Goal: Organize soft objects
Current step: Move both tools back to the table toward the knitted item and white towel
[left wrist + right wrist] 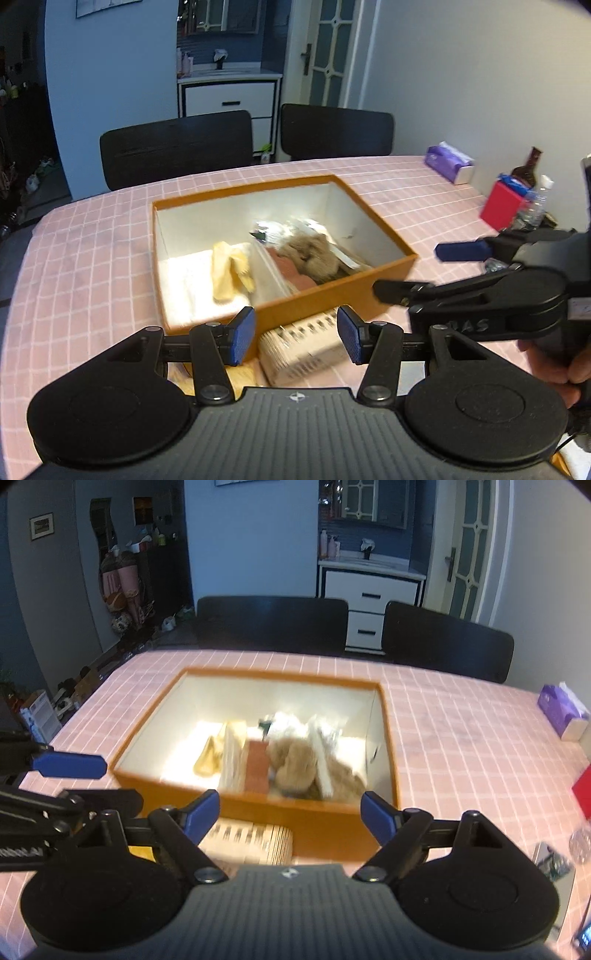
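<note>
An orange box (pixel 332 291) (pixel 317 818) with a white inside sits on the pink checked tablecloth. It holds a yellow soft item (pixel 231 275) (pixel 208 760), a pink folded cloth (pixel 291 271) (pixel 258 771), a brown plush (pixel 314 254) (pixel 295 764) and white wrapped items (pixel 280 229) (pixel 295 720). A beige striped folded cloth (pixel 303 347) (pixel 247 840) lies on the table in front of the box. My left gripper (pixel 295 336) is open and empty just above that cloth. My right gripper (pixel 290 816) is open and empty at the box's near wall; it also shows in the left wrist view (pixel 417 269).
Two black chairs (pixel 177 147) (pixel 336 131) stand at the table's far edge. A purple tissue pack (pixel 448 162) (pixel 563 710), a red box (pixel 502 205), a dark bottle (pixel 526 171) and a clear water bottle (pixel 535 203) sit at the right.
</note>
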Demonstrator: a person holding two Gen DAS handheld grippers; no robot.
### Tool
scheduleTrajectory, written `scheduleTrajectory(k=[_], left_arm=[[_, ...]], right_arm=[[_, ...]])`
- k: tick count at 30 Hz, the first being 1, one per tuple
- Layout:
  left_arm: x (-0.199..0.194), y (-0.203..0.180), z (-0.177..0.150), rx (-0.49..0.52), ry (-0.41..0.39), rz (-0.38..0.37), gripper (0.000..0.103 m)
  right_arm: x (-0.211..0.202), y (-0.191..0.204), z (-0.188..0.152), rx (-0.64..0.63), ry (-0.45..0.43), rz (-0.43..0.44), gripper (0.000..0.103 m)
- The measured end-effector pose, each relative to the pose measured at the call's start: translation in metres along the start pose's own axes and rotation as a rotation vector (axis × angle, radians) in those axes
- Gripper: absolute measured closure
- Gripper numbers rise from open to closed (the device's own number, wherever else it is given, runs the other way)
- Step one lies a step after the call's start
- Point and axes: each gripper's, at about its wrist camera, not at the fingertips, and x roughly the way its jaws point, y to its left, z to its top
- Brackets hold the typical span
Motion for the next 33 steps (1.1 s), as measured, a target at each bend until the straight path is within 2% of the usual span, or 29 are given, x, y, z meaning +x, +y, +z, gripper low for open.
scheduleTrajectory(k=[5,10,15,19,21,23,27,29,33], left_arm=[[-0.011,-0.016,-0.030,0.013,-0.040,-0.024,0.044],[-0.022,-0.026,-0.062,0.013,-0.113,-0.013,0.044],[-0.031,-0.029,-0.094,-0.008,-0.174,-0.016,0.044],[-0.035,-0.030,-0.122,-0.003,-0.233,-0.006,0.043],[-0.034,-0.030,-0.137,-0.004,-0.242,0.001,0.043],[-0.030,-0.026,-0.151,-0.015,-0.245,0.007,0.042],[-0.019,-0.015,-0.178,-0.048,-0.254,0.089,0.037],[-0.014,-0.012,-0.190,-0.040,-0.266,0.136,0.029],[-0.004,-0.005,-0.204,-0.056,-0.241,0.194,0.021]], right_arm=[[-0.013,0.003,-0.032,-0.006,0.017,0.001,0.021],[-0.026,0.000,-0.057,0.010,0.005,-0.003,0.021],[-0.036,0.002,-0.087,0.017,-0.043,-0.012,0.020],[-0.038,0.005,-0.115,0.022,-0.082,0.022,0.019],[-0.037,0.006,-0.130,0.023,-0.102,0.037,0.014],[-0.036,0.007,-0.145,0.015,-0.132,0.045,0.013],[-0.029,0.010,-0.171,-0.003,-0.176,0.032,0.011],[-0.023,0.010,-0.182,0.004,-0.191,0.031,0.011],[-0.006,0.008,-0.200,0.025,-0.180,0.025,0.010]])
